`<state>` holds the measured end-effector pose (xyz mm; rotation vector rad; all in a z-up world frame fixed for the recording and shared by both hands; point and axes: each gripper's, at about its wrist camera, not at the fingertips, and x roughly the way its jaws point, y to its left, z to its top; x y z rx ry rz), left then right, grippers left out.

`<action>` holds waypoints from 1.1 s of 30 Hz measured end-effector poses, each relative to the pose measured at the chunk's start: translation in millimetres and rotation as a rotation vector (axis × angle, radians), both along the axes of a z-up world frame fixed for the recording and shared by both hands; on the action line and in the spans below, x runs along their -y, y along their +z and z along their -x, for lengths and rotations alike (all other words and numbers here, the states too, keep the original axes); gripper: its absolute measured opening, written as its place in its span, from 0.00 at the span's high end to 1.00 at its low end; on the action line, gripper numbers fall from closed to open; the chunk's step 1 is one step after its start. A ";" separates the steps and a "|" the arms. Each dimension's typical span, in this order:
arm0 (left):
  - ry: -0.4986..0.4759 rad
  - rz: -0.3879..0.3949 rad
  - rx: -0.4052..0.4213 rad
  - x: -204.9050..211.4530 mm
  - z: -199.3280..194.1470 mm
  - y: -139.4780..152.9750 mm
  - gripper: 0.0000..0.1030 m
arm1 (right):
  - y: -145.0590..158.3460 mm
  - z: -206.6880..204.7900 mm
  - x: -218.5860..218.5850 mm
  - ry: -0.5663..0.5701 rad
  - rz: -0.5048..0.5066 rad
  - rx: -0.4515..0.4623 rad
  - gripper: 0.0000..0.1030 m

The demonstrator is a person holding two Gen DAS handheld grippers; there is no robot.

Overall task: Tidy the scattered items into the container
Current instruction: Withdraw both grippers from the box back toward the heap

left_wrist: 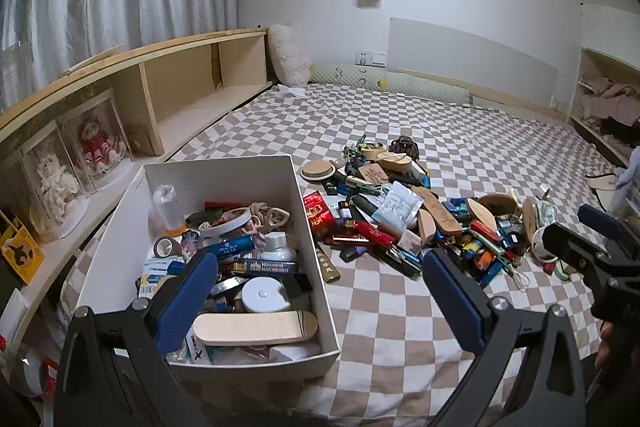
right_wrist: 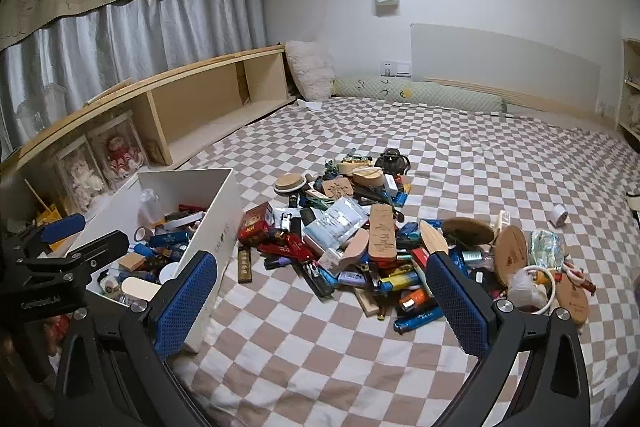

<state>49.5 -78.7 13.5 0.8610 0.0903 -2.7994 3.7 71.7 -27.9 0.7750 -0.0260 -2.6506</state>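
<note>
Box: white cardboard box [left_wrist: 224, 171], straight-walled and rectangular, standing on the bed just ahead of the left gripper [left_wrist: 316, 291], partly under its left finger.
Box contents: rolls of tape, a white round lid, a flat wooden board with a rounded end, blue and black packets, a clear plastic bottle, all lying loose and crowded.
Pile: scattered items [right_wrist: 384, 239] heaped on the bedspread directly ahead of the right gripper [right_wrist: 320, 299], reaching past its right finger; glossy lighters, flat wooden pieces, round cork coasters, a red carton, a foil pouch.
Bedspread: soft cloth [right_wrist: 320, 355] in beige and white checks, slightly wrinkled.
Left gripper: black frame with ribbed blue pads, fingers spread wide, nothing between them.
Right gripper: same build, fingers equally wide apart, holding nothing.
Left view only: full inside of the box from above, and the right gripper entering at the far right edge.
Right view only: the box's outer side wall to the left of the gripper, the near edge of the pile in detail, and the left gripper at the left edge beside the box.
Shelf: pale wood shelf [left_wrist: 180, 75] beyond the box, with dolls in clear cases.
</note>
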 end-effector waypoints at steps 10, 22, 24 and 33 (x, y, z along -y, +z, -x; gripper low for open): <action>-0.010 0.037 0.017 -3.9 -9.2 -13.1 0.00 | -18.9 -9.8 2.5 -0.008 -0.038 -0.014 0.00; -0.009 0.020 0.031 -3.2 -12.4 -21.2 0.00 | -24.6 -12.1 3.5 -0.006 -0.053 -0.006 0.00; -0.009 0.018 0.035 -2.8 -11.7 -21.4 0.00 | -25.1 -11.9 3.6 -0.008 -0.052 -0.003 0.00; -0.002 0.012 0.030 -3.4 -13.1 -21.9 0.00 | -25.0 -11.9 3.0 -0.013 -0.048 0.000 0.00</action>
